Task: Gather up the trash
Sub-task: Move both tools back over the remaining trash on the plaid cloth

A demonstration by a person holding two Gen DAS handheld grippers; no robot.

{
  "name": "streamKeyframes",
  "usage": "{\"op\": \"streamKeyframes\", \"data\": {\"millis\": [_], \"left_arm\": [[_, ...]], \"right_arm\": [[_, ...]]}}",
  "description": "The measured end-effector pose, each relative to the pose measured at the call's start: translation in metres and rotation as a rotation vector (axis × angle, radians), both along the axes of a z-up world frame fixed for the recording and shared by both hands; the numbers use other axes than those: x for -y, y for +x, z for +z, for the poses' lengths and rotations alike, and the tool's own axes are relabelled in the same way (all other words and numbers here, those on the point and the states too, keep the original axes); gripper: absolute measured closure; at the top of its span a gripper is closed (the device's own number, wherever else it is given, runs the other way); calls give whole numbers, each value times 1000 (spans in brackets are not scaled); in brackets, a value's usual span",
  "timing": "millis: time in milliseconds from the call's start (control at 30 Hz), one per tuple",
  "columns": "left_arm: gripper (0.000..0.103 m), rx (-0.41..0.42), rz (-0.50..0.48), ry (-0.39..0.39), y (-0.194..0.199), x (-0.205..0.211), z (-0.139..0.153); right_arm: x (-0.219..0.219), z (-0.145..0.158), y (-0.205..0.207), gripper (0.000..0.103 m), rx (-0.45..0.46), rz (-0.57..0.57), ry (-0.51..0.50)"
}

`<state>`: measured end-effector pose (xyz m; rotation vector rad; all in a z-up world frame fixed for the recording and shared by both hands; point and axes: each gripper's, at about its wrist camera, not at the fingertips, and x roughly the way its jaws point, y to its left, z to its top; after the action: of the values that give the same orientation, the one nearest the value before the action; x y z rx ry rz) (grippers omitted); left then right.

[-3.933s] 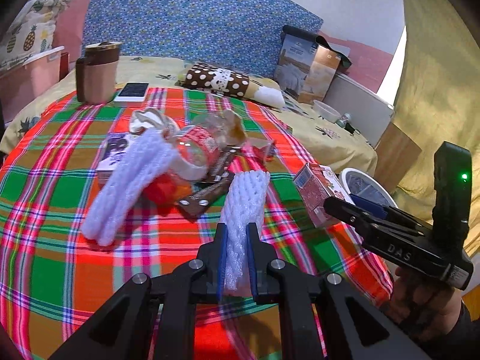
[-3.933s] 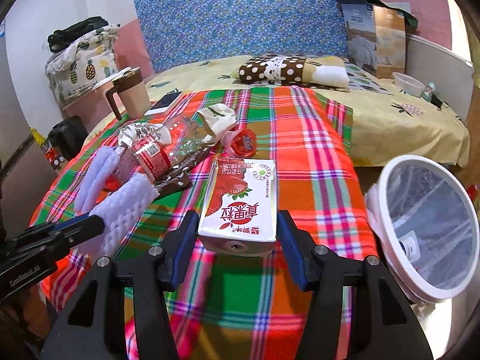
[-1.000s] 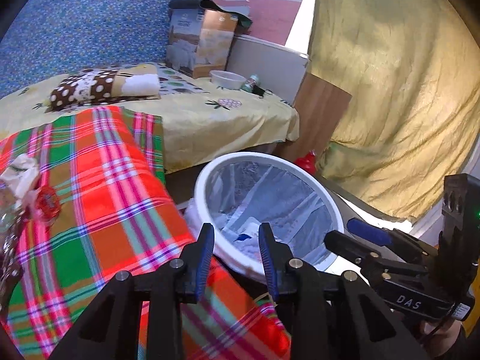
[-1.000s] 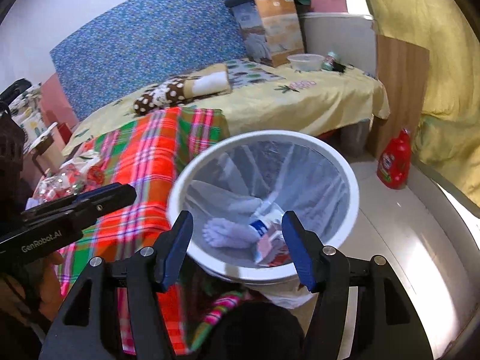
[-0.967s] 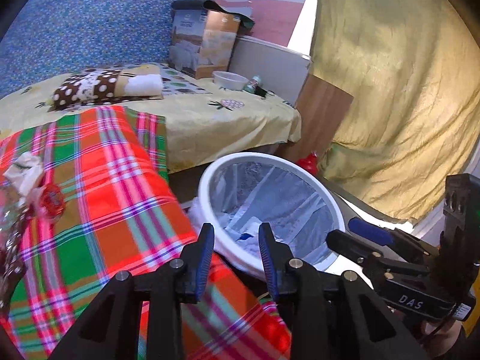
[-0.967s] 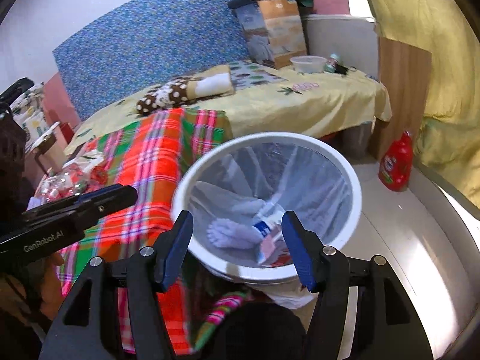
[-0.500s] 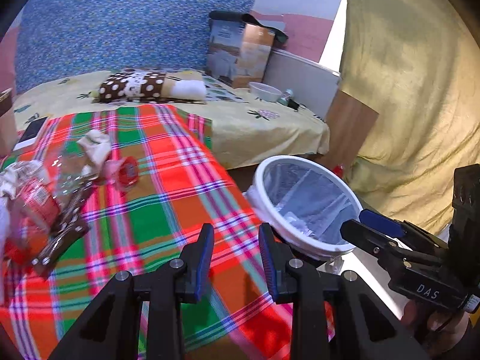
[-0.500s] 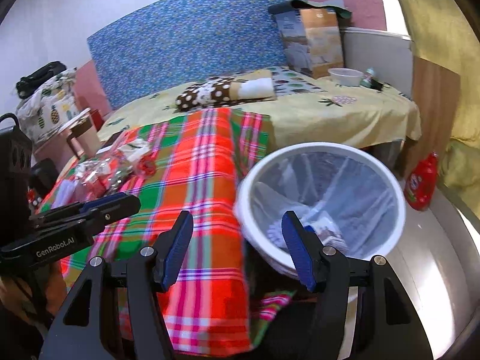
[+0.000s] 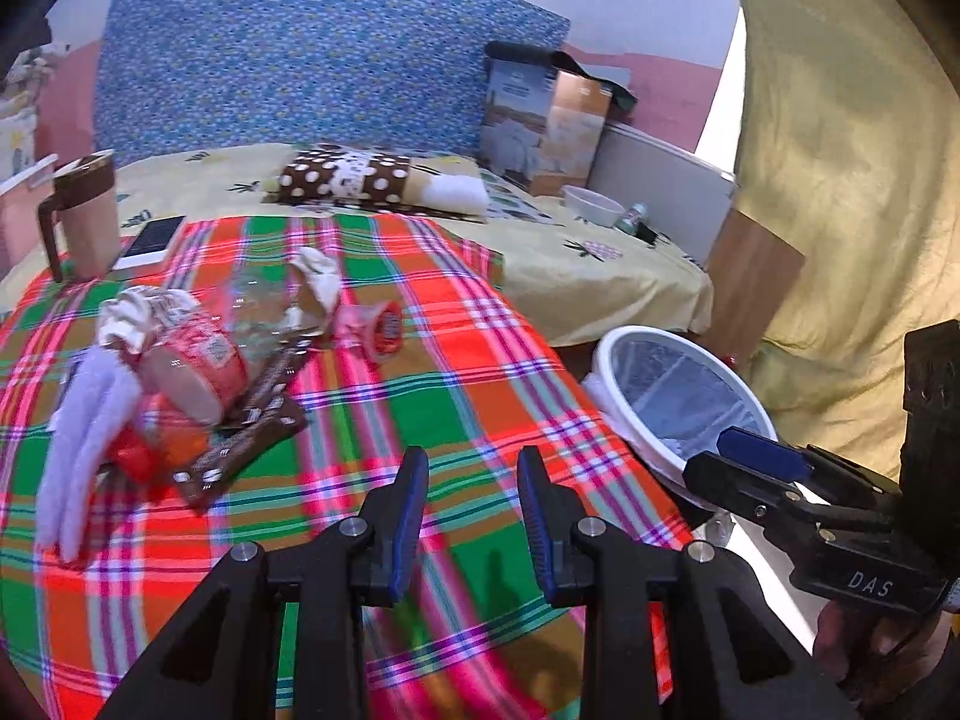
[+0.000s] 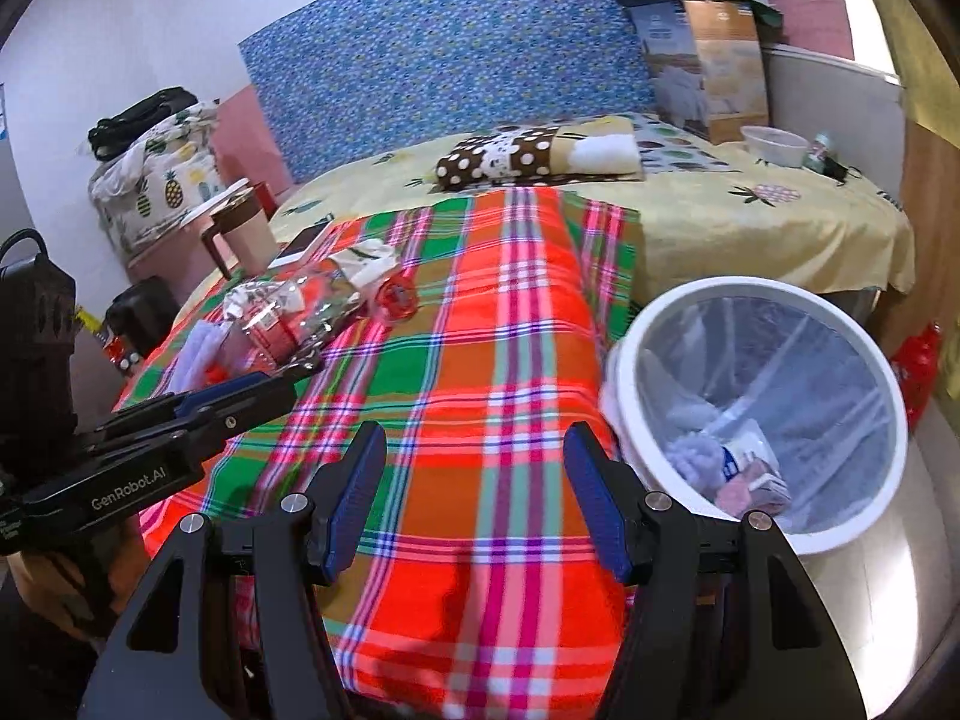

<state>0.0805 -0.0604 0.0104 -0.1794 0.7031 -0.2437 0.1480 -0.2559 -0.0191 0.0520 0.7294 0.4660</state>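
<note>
Left black two-finger gripper (image 9: 471, 516) and right black two-finger gripper (image 10: 474, 498) both parted, nothing between them, over woven plaid cloth (image 9: 456, 384) — crumpled wrappers, clear plastic bottle (image 9: 198, 360), round white lined bin (image 10: 762, 420) holding scraps.

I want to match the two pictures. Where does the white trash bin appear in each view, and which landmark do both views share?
Left wrist view: the white trash bin is at the right of the middle, beside the edge of the plaid blanket.
Right wrist view: the white trash bin is at the lower right, large, with trash inside.
Shared landmark: the polka-dot pillow on the yellow sheet.
</note>
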Motion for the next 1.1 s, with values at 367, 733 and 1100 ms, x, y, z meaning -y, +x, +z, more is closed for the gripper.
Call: {"op": "streamKeyframes", "data": {"millis": [367,733,1100], "left_arm": [[73,-12,133,13,-12,-56,-5],[72,12,270,77,-14,-111,-1],[53,-38,344,109,-2,-160,-21]], "right_arm": [[-29,-1,5,40,-7,70,-24],[-65,0,14,40,-8,144,-28],[-92,-1,21,40,-13,188,-44]]}}
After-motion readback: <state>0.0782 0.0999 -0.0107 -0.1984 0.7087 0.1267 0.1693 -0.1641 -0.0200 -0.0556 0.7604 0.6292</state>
